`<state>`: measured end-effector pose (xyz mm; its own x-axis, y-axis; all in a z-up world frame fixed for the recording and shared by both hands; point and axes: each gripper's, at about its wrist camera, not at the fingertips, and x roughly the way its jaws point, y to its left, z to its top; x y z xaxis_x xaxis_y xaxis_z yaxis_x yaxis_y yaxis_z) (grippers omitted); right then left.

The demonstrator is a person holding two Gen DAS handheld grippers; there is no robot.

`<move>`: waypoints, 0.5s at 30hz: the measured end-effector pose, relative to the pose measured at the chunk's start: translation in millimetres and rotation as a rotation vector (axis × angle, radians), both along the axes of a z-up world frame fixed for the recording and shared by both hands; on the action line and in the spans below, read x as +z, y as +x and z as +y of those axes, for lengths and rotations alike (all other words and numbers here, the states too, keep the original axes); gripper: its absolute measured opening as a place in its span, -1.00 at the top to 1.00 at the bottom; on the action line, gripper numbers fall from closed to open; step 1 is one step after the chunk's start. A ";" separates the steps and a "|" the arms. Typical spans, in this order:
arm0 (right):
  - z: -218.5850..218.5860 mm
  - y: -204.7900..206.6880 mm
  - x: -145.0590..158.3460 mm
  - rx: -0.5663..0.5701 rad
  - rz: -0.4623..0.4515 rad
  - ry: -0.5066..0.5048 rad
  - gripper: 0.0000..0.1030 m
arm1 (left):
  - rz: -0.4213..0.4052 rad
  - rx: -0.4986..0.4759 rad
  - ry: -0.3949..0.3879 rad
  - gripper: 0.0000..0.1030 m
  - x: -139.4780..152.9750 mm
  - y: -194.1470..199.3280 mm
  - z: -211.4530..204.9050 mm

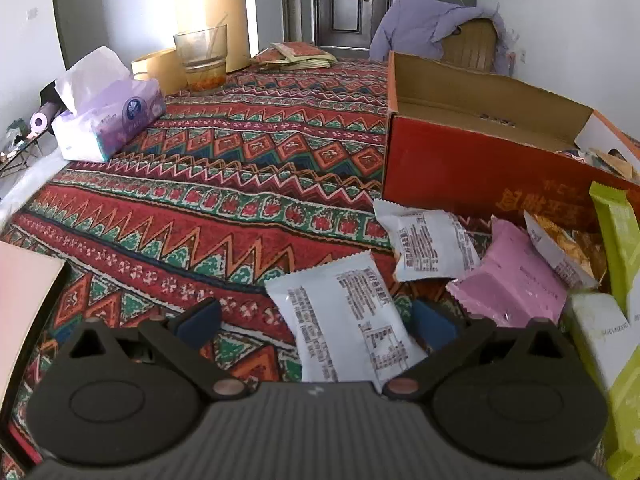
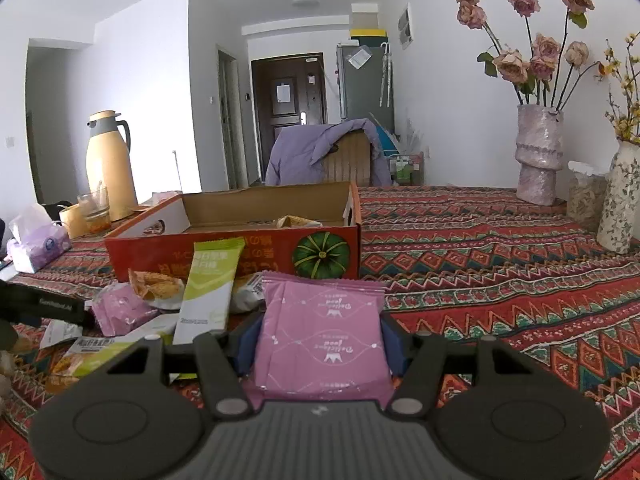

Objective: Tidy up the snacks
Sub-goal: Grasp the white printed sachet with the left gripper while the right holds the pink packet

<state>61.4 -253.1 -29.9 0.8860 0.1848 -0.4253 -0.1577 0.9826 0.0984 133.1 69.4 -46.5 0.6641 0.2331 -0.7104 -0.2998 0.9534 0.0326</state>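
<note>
We held the right gripper (image 2: 320, 344) pinched on a pink snack packet (image 2: 320, 336), lifted above the patterned tablecloth (image 2: 500, 264) just near of the open red cardboard box (image 2: 240, 248). Our left gripper (image 1: 316, 320) stood spread wide, a pale blue packet (image 1: 344, 320) lying between its fingers, untouched. More snacks lay heaped against the box's near wall, a green bar (image 2: 208, 288) leaning there.

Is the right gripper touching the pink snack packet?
Touching. The right wrist view shows the right gripper with a blue pad pressed against each side of the pink snack packet, holding it above the tablecloth.
</note>
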 end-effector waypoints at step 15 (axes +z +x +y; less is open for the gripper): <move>-0.6 4.8 -4.3 0.007 0.013 0.010 -0.17 | -0.063 -0.057 -0.001 0.00 3.2 -19.3 -8.5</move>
<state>66.2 -253.7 -34.2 0.8793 0.1950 -0.4345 -0.1631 0.9805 0.1099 113.9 60.9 -43.3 0.7196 0.1934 -0.6669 -0.2467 0.9690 0.0148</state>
